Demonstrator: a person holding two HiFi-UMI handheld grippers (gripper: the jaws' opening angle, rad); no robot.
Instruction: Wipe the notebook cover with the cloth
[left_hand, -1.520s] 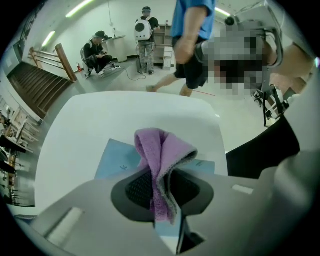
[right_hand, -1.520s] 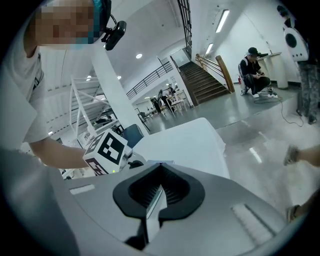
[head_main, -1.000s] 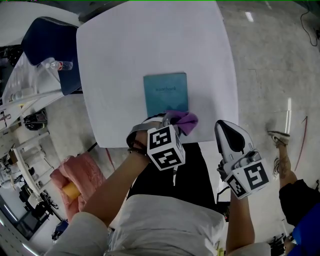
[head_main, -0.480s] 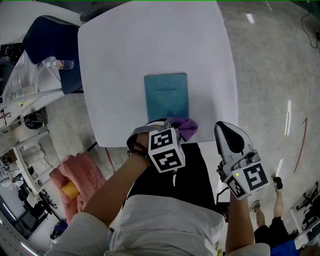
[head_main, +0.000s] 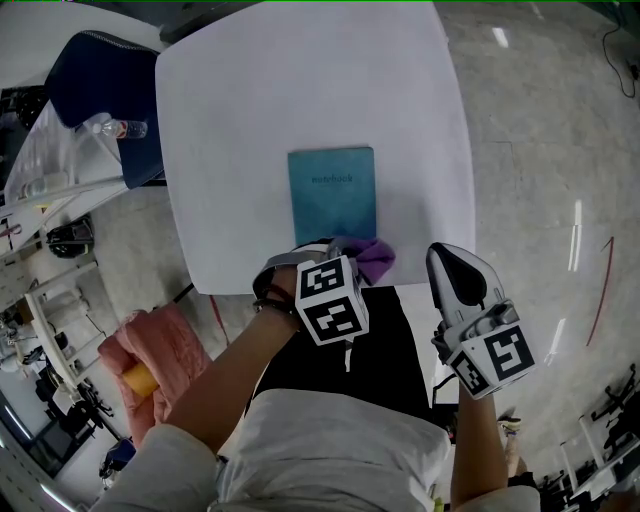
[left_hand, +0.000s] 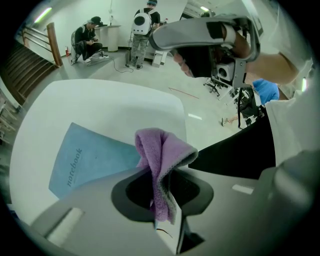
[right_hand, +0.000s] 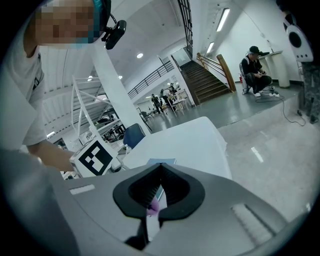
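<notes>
The left gripper (left_hand: 161, 187) is pinching the purple cloth (left_hand: 162, 150) between its fingers, and most of the fabric is standing up in a loose fold beyond the fingertips. The teal notebook (left_hand: 87, 160) is lying flat on the white counter (left_hand: 100, 105), just ahead of these fingers and off to their left. Whether the fold is touching the cover's near corner is not clear. The right gripper (right_hand: 159, 172) is hovering off the counter's near edge, well to the right of the left fingers, with its own fingers pressed together on nothing.

Nothing is pinning the notebook, so a firm stroke is likely to push it across the smooth counter instead of cleaning it. A pull back toward the fingers risks dragging it off the near edge. The cloth is bunching rather than spreading flat, so the hard fingertips may be scraping the cover, or the fabric may be working loose from the pinch.
</notes>
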